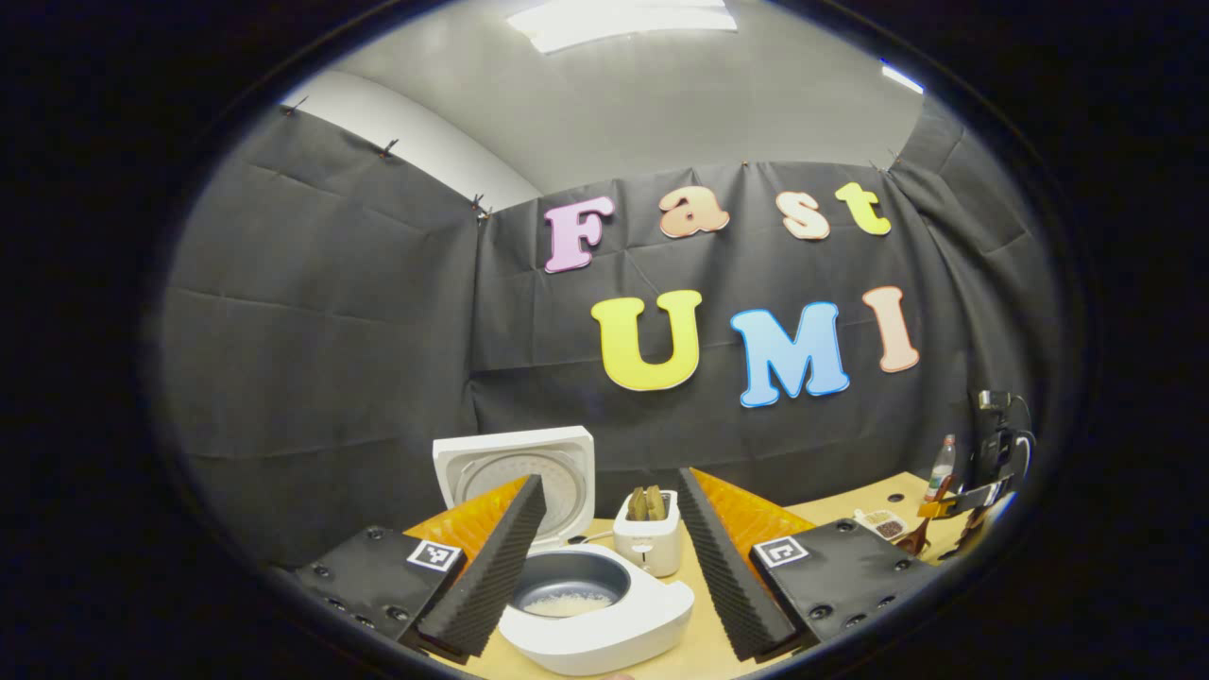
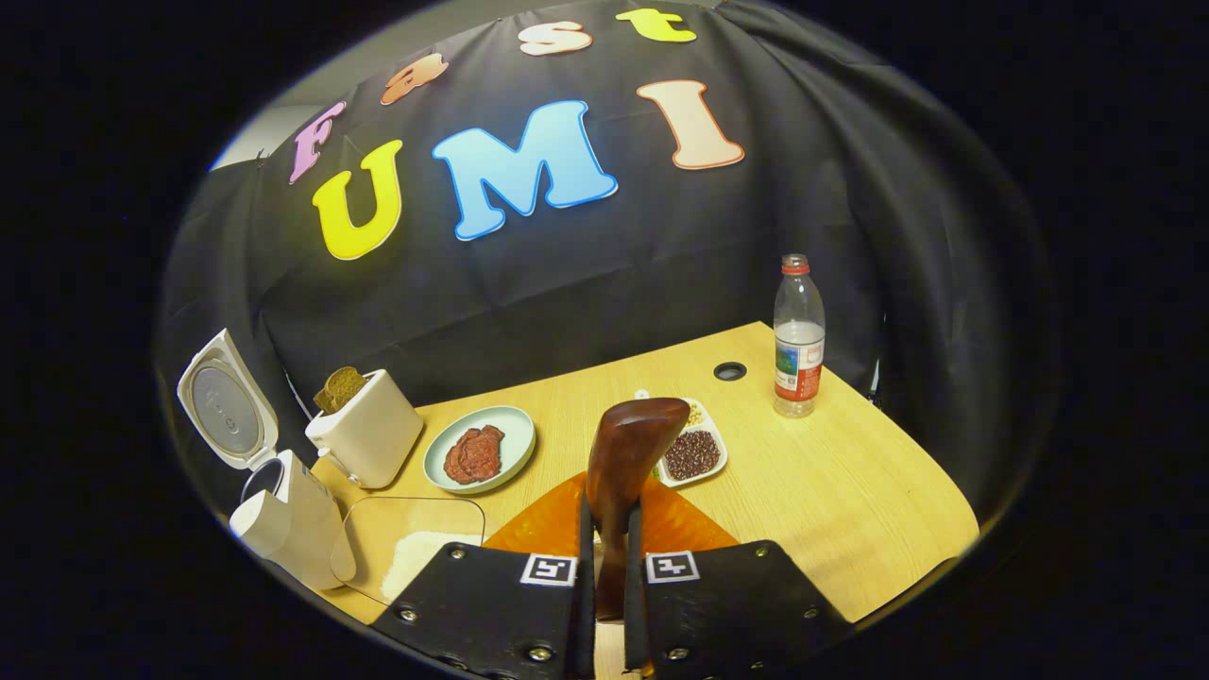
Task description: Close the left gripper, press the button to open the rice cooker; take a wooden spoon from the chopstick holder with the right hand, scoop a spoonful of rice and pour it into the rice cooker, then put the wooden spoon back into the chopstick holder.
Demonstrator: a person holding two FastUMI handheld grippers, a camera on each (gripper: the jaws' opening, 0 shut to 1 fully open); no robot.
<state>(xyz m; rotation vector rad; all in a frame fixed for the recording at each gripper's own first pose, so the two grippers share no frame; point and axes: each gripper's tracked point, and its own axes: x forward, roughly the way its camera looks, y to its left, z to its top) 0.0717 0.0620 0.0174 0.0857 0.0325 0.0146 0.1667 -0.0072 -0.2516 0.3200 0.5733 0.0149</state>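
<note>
2 fingers of the right gripper (image 2: 604, 548) clamp the wooden spoon (image 2: 625, 453), bowl upright. The rice cooker (image 2: 283, 510) stands open, well off to its left on the tabletop (image 2: 850, 491). The left gripper (image 1: 609, 557) hangs spread above the pot.

The left hand-held gripper (image 1: 612, 557) has its two fingers spread wide apart in a V, nothing between them, tilted slightly downward. The right hand-held gripper (image 2: 604, 586) has its fingers drawn close together, both pressing on the handle of the wooden spoon (image 2: 628, 453), which stands upright between them with its bowl uppermost.
</note>
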